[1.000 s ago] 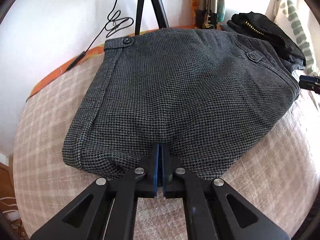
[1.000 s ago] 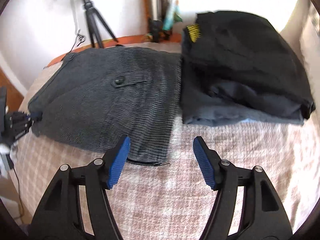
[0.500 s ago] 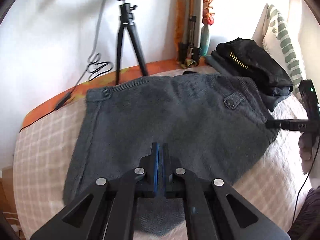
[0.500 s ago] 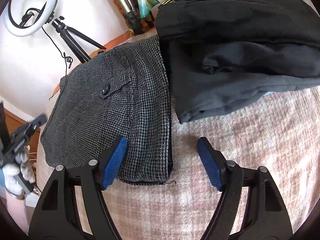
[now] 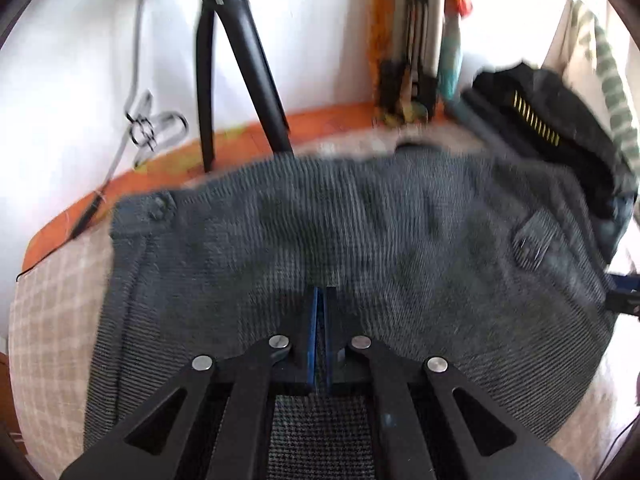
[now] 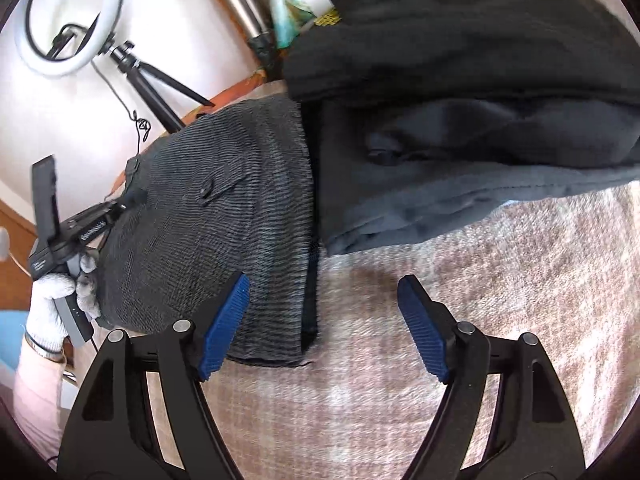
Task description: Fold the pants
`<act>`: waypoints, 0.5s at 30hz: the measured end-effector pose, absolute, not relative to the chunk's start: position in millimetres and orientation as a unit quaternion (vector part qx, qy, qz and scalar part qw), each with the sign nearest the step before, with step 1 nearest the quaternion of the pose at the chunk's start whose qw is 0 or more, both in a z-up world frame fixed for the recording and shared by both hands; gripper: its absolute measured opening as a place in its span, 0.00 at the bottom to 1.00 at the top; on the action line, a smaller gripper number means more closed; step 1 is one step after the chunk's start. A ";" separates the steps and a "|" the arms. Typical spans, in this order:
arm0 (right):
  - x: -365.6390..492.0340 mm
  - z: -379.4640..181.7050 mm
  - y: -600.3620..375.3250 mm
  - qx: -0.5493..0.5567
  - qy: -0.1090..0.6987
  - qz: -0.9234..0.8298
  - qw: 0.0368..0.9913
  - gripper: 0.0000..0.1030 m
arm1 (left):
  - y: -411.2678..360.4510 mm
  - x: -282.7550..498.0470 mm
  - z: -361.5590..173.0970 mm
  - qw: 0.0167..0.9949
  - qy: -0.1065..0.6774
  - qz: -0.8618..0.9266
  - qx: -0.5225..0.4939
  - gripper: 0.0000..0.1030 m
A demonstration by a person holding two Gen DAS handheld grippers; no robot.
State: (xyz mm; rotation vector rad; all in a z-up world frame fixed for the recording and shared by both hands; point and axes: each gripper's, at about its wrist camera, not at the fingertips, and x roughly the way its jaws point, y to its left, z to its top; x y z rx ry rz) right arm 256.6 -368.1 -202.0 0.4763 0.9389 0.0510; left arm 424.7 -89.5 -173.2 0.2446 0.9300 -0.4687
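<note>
A bed covered with a beige checked blanket [image 6: 460, 380] carries everything. Its far edge, trimmed in orange, runs along a white wall.

The grey houndstooth pants [image 5: 360, 240] lie folded across the bed's far half, the waistband with its button toward the far left corner and a buttoned pocket flap toward the right side. In the left wrist view the cloth is blurred; in the right wrist view the pants [image 6: 224, 220] end in a folded near edge with a thread trailing from the corner.

A pile of black clothes [image 6: 460, 100] sits at the far right of the bed, touching and partly overlapping the right side of the pants; a yellow-striped label shows on it. A pillow with green stripes [image 5: 608, 80] leans behind the pile.

A black tripod [image 5: 236, 68] stands at the far edge, and the right wrist view shows the ring light [image 6: 68, 20] on top of it. A second, folded tripod [image 5: 412, 40] leans on the wall near the bed's far middle.

The right gripper [image 6: 324, 320] hangs above the near right corner of the pants, its blue pads spread wide and holding nothing; the left pad overlaps the fabric in view, the right one is over bare blanket.

The left gripper [image 5: 320, 336] has its blue pads pressed together, pinching the near edge of the pants, with houndstooth cloth running under its frame. In the right wrist view a white-gloved hand [image 6: 60, 296] holds its handle at the pants' left side.
</note>
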 end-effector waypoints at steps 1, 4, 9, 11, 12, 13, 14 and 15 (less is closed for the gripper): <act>257.3 -202.8 -369.7 0.232 0.443 0.026 0.866 0.77 | -90.5 424.8 -167.0 0.866 0.433 -0.223 0.115 0.00; 264.8 -204.0 -366.0 0.225 0.441 0.028 0.868 0.78 | -97.9 431.1 -159.8 0.869 0.426 -0.229 0.105 0.00; 271.9 -204.1 -348.6 0.206 0.447 0.056 0.868 0.79 | -117.2 446.4 -172.9 0.864 0.436 -0.225 0.112 0.00; 273.6 -204.4 -339.2 0.190 0.453 0.070 0.868 0.64 | -121.9 451.4 -180.2 0.862 0.441 -0.221 0.116 0.00; 275.3 -204.1 -334.9 0.185 0.455 0.072 0.868 0.58 | -122.7 453.3 -184.0 0.862 0.443 -0.219 0.116 0.00; 278.1 -205.4 -331.3 0.189 0.459 0.084 0.864 0.40 | -121.0 453.0 -187.6 0.861 0.445 -0.218 0.114 0.00; 281.0 -206.7 -329.8 0.201 0.463 0.094 0.858 0.28 | -119.4 454.1 -189.9 0.861 0.446 -0.218 0.111 0.00; 283.9 -207.5 -329.2 0.215 0.465 0.098 0.853 0.24 | -118.5 455.5 -191.5 0.862 0.445 -0.220 0.105 0.00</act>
